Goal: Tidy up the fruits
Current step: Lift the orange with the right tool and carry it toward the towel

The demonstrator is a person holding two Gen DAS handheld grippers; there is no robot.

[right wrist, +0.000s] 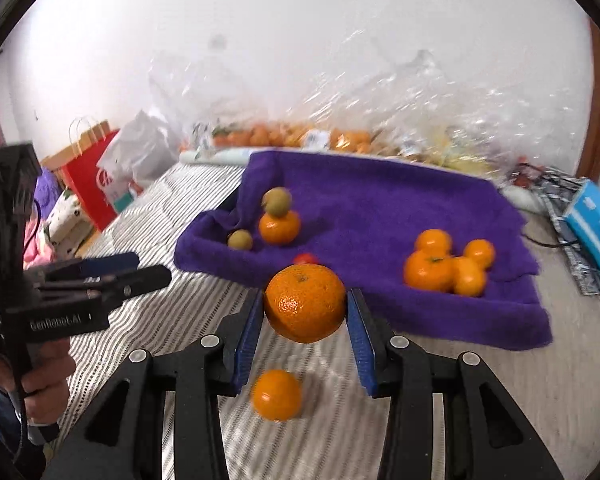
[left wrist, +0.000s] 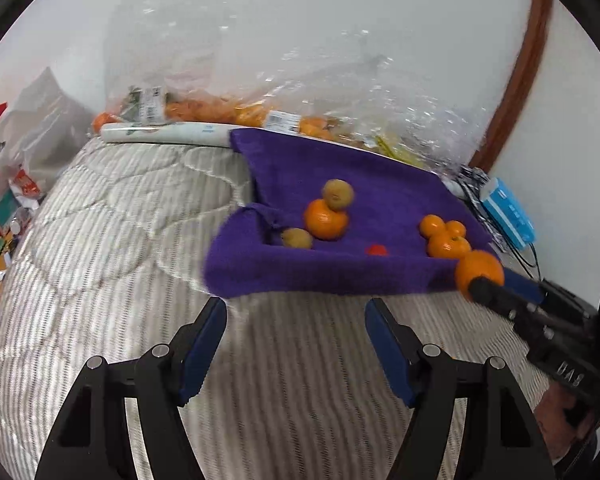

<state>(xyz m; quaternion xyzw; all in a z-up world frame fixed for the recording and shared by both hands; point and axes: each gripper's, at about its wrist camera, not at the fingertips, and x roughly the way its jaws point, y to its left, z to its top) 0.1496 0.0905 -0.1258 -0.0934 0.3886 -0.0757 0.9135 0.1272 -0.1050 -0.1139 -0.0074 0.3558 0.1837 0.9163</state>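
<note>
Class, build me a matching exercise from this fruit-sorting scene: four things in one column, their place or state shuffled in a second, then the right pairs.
Things
1. large orange
2. small orange
3. left claw
4. red fruit

Places or states
A. open, holding nothing
B. on the purple towel
C. gripped in the right claw
D. lying on the striped bedding

Pairs: 1-C, 2-D, 3-A, 4-B

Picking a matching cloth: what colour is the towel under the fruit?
Deep purple, plain; the towel shows best in the right wrist view.
</note>
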